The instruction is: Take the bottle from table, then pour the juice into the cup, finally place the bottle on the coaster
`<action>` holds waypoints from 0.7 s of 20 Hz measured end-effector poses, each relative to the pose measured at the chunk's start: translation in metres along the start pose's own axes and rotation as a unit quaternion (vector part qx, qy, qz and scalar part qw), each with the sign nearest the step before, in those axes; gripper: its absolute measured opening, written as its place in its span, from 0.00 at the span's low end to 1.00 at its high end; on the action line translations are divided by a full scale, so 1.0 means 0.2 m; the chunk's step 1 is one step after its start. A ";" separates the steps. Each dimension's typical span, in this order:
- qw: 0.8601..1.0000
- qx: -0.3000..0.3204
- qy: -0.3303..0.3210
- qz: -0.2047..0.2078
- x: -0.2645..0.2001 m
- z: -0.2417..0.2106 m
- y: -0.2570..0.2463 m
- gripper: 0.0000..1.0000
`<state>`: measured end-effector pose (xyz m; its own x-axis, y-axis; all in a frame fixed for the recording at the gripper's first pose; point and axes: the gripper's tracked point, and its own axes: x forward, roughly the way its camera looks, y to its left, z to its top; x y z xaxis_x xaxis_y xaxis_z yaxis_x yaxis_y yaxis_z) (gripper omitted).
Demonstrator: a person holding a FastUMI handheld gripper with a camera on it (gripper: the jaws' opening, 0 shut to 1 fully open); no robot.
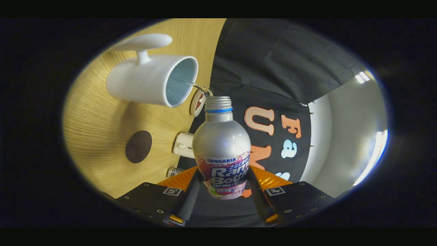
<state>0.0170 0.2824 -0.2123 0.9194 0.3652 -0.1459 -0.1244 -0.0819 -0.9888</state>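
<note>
Silver bottle (222, 150) pinched between both fingers of gripper (222, 201), tipped, mouth just beside cup (152, 80) rim.
Thin stream reaching cup; could spill onto wooden table (99, 126) if mouth drifts. Brown coaster (138, 146) near on table, white box (183, 145) beyond, black cloth wall (273, 61) behind.

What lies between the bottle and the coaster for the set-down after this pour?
Nothing visible. The tongs are shut on the bottle, tipped with its mouth at the cup. The dark coaster lies on bare table below the cup; the cup and a small white object sit off to the sides of that path.
</note>
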 end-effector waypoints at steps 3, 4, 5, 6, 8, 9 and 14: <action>1.000 -0.004 -0.004 0.001 0.00 0.00 -0.01 0.74; 1.000 -0.004 -0.005 0.001 0.00 0.00 0.00 0.73; 1.000 -0.005 -0.005 0.002 0.00 0.00 0.00 0.73; 1.000 -0.006 -0.006 0.002 0.00 0.00 0.00 0.73; 1.000 -0.009 -0.007 0.001 0.00 0.00 -0.01 0.74; 1.000 -0.011 -0.008 0.003 0.00 0.00 -0.01 0.73; 1.000 -0.020 -0.008 0.006 0.00 0.00 -0.02 0.73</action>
<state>0.0181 0.2824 -0.2087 0.9120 0.3781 -0.1588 -0.1200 -0.1240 -0.9850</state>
